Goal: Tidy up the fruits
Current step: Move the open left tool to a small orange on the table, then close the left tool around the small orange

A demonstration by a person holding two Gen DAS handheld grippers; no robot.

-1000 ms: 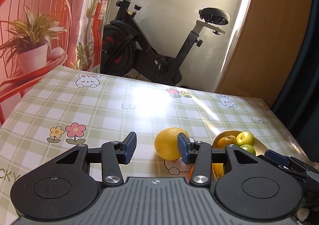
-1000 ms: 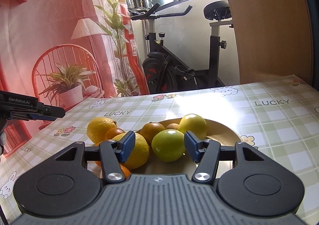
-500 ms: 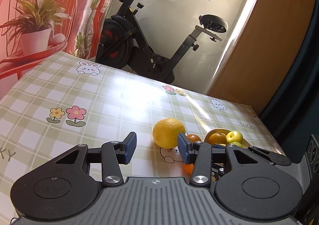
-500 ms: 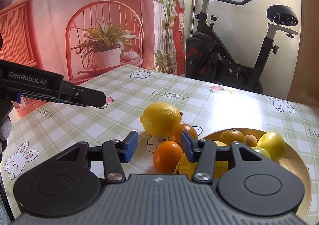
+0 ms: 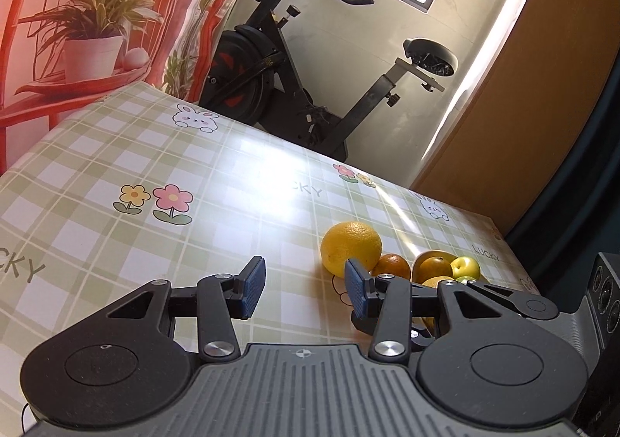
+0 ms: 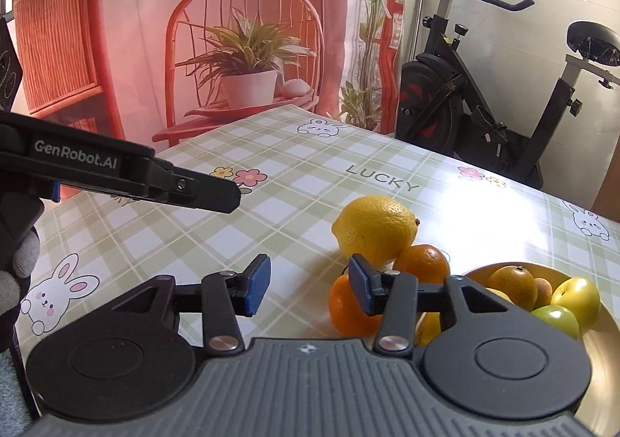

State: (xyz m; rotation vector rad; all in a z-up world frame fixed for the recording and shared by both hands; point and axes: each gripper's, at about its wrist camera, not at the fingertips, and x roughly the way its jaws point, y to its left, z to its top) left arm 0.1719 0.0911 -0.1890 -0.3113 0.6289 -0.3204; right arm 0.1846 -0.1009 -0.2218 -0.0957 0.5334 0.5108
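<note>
A large yellow lemon (image 6: 375, 228) lies on the checked tablecloth, with one orange (image 6: 422, 263) against it and another orange (image 6: 350, 307) nearer me. To their right a tan bowl (image 6: 604, 336) holds an orange-yellow fruit (image 6: 512, 282) and yellow-green apples (image 6: 577, 298). My right gripper (image 6: 308, 289) is open and empty, its right finger just in front of the near orange. In the left wrist view the lemon (image 5: 350, 247), an orange (image 5: 393, 267) and the bowl (image 5: 432, 256) sit ahead to the right. My left gripper (image 5: 306, 291) is open and empty, left of the fruit.
The left tool's finger (image 6: 162, 181) reaches in from the left in the right wrist view, held by a gloved hand (image 6: 17, 262). An exercise bike (image 5: 294, 88) stands beyond the table's far edge. A dark speaker-like box (image 5: 606, 297) sits at the right.
Both grippers have swung left, so the fruit and bowl now sit further right in each view. The right gripper has drawn closer to the loose oranges. Both stayed open.
</note>
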